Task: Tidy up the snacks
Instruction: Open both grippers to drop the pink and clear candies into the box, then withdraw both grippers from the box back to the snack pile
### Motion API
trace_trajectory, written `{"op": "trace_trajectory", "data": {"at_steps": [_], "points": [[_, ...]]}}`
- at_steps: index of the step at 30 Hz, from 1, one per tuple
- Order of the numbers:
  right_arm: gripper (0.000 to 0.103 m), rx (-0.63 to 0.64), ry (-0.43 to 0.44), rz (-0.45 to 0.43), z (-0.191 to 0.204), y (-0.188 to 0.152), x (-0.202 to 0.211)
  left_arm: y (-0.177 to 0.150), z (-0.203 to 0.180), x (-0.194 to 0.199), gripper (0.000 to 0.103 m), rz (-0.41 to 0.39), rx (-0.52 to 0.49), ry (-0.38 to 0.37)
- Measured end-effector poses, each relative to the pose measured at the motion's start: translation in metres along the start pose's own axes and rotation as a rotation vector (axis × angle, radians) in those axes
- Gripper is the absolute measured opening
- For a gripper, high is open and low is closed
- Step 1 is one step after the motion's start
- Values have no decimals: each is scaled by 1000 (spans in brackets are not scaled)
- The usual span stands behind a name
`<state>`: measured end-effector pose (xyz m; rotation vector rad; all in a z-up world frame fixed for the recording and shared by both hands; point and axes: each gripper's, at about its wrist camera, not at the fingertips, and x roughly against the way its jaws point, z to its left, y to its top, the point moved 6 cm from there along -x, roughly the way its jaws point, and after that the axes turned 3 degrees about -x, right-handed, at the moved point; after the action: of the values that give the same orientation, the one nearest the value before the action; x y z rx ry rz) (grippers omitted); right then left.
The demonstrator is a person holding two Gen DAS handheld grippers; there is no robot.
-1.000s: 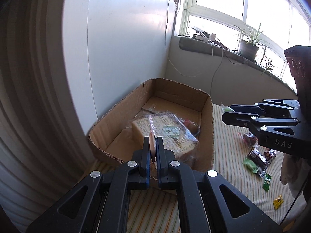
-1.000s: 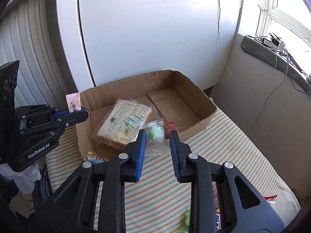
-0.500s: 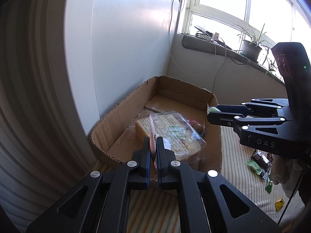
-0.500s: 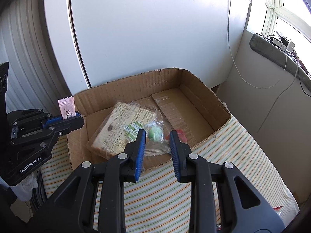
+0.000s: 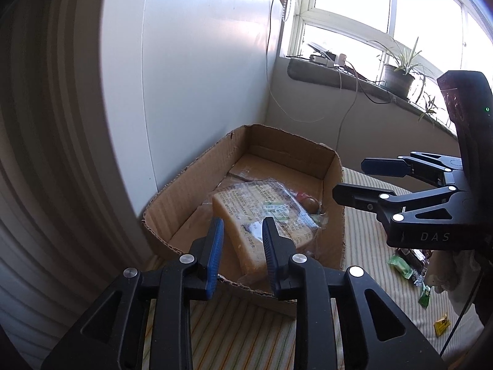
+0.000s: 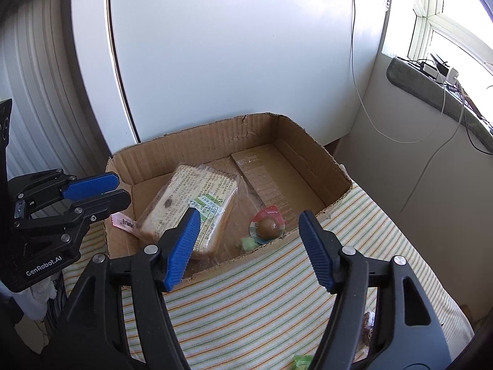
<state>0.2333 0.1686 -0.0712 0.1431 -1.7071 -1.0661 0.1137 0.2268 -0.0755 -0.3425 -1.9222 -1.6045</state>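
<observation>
An open cardboard box (image 5: 334,166) (image 6: 308,141) sits on a striped cloth. Inside lie a wrapped bread packet (image 5: 265,212) (image 6: 197,203), a round red-rimmed snack (image 6: 266,225), a small green candy packet (image 6: 248,243) and a pink sachet (image 6: 123,222) in the near left corner. My left gripper (image 5: 242,237) (image 6: 121,189) hovers over the box's near left end, its jaws opening with nothing between them. My right gripper (image 6: 249,217) (image 5: 351,178) hangs over the box's near wall, its jaws opening wide and empty above the green packet.
Loose wrapped snacks lie on the striped cloth (image 6: 277,277) right of the box: green (image 5: 400,265), dark (image 5: 413,256) and yellow (image 5: 441,329). A white wall panel (image 6: 231,46) stands behind the box. A windowsill with a potted plant (image 5: 397,80) and cables runs at the right.
My left gripper's jaws parted and the pink sachet dropped into the box. My right gripper's jaws spread and the green candy packet now lies inside the box by the near wall.
</observation>
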Motion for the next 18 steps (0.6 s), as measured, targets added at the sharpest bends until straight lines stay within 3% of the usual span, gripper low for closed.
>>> {"op": "trace_trajectory", "data": {"at_steps": [7, 11, 14, 18], "points": [[74, -9, -16, -17, -10, -10, 26, 1, -11, 14, 31, -17, -7, -13], [83, -20, -22, -27, -18, -23, 48, 0, -23, 22, 44, -22, -19, -29], [85, -39, -21, -32, -25, -38, 66, 0, -34, 26, 66, -22, -17, -54], [93, -72, -35, -34, -40, -64, 91, -3, -53, 27, 71, -8, -28, -93]]}}
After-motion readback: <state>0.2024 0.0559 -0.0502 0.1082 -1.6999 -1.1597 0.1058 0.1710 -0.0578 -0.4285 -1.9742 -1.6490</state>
